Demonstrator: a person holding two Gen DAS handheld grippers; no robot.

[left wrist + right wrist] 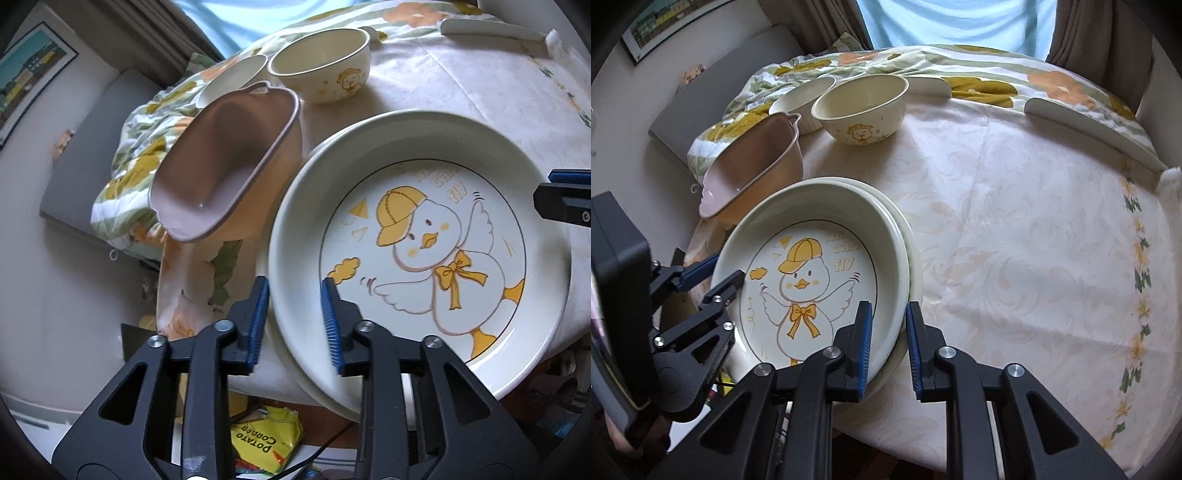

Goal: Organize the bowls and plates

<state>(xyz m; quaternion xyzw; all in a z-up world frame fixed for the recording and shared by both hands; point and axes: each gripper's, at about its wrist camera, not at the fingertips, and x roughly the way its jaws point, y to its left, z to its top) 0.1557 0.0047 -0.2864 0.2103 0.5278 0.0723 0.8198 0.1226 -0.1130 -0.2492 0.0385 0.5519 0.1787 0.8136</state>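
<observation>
Soft daylight is coming through the curtain (953, 26) behind the table.
Fisheye distortion is bending the edges; dark vignetting is filling the corners; a faint sheen is showing on the duck plate (417, 254).

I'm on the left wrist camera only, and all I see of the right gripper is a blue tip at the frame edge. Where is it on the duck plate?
Observer: The right gripper is open and straddles the rim of the duck plate, with one finger inside and one outside.
Operator: Is only that plate between the fingers?
Observer: No. The lower plate juts out on that side, so its edge is in the gap too.
Operator: What is the white dish behind the pink dish?
Observer: A small ribbed bowl, next to the cream cartoon bowl.
</observation>
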